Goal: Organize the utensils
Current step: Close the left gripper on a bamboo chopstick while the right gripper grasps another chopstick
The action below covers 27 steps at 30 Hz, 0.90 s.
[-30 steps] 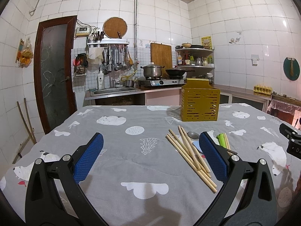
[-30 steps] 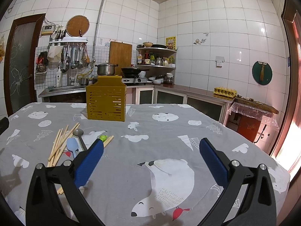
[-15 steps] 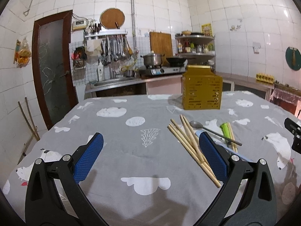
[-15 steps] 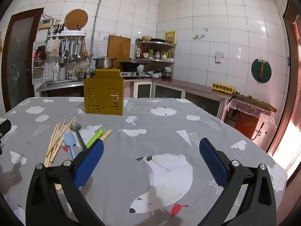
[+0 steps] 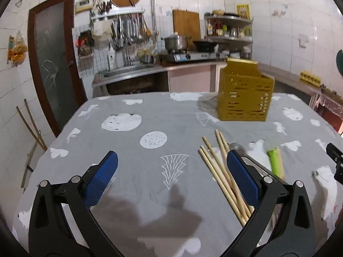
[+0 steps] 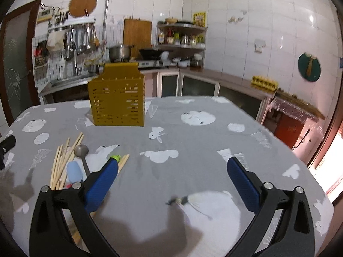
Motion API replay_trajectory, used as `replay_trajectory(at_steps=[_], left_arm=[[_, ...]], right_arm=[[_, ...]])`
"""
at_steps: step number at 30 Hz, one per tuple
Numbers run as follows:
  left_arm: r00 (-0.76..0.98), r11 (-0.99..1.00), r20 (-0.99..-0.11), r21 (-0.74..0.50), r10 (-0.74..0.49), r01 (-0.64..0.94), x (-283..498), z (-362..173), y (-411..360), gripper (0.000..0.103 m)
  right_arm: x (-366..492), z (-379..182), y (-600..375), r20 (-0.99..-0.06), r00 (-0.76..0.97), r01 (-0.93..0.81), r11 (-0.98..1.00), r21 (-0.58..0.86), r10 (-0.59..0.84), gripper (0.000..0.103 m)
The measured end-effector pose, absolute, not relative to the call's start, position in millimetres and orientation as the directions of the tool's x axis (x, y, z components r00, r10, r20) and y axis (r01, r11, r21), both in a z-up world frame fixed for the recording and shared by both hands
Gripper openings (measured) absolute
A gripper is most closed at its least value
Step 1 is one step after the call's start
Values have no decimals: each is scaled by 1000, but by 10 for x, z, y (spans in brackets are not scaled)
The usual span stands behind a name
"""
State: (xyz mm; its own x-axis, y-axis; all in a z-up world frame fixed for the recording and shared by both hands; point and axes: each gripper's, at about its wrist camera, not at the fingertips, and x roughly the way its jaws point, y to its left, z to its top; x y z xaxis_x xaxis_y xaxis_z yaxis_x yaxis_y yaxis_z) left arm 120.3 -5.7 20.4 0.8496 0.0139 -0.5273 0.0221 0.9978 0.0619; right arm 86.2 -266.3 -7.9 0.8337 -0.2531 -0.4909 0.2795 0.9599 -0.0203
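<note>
Left wrist view shows both the left gripper [image 5: 171, 167] and right gripper [image 6: 172, 173] gaping empty above light, stiff, roll-prone chopsticks [image 5: 220, 171] lying before the yellow caddy [image 5: 244, 94], best pinched mid-length.

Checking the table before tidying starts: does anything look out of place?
Yes. The chopsticks, metal spoon, blue spoon and a green-handled utensil lie loose in a crossed heap on the tablecloth, not in the yellow utensil holder behind them.
</note>
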Motion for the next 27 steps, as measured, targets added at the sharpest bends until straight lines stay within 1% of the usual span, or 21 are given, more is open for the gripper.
replay_trajectory(at_steps=[5,9,13,19,23,25,27], left_arm=[[806,997,-592,73,20,29,1609,56,-91,98],[751,997,-660,67,11,44,1921,-126,-145,98],[719,996,-695,70,11,53,2077,-275,-189,98],[677,997,-736,50,1,54,2216,-455,-202,98],[664,997,-748,46,-2,55,2239,-514,-197,96],[655,998,-756,37,-4,48,2256,-542,-174,96],[643,999,-766,30,-5,43,2273,-568,-160,94]], right_arm=[[1316,-181,-2629,-576,786,268,963,-11,-225,99],[1565,-342,-2600,-631,748,265,964,-3,-207,99],[1744,-529,-2562,-678,705,276,961,-3,-205,99],[1915,-664,-2535,-717,667,294,956,1,-204,98],[1963,-757,-2527,-743,636,302,953,-7,-208,93],[1967,-786,-2551,-752,629,305,952,6,-197,92],[1962,-783,-2552,-754,627,307,951,11,-194,92]])
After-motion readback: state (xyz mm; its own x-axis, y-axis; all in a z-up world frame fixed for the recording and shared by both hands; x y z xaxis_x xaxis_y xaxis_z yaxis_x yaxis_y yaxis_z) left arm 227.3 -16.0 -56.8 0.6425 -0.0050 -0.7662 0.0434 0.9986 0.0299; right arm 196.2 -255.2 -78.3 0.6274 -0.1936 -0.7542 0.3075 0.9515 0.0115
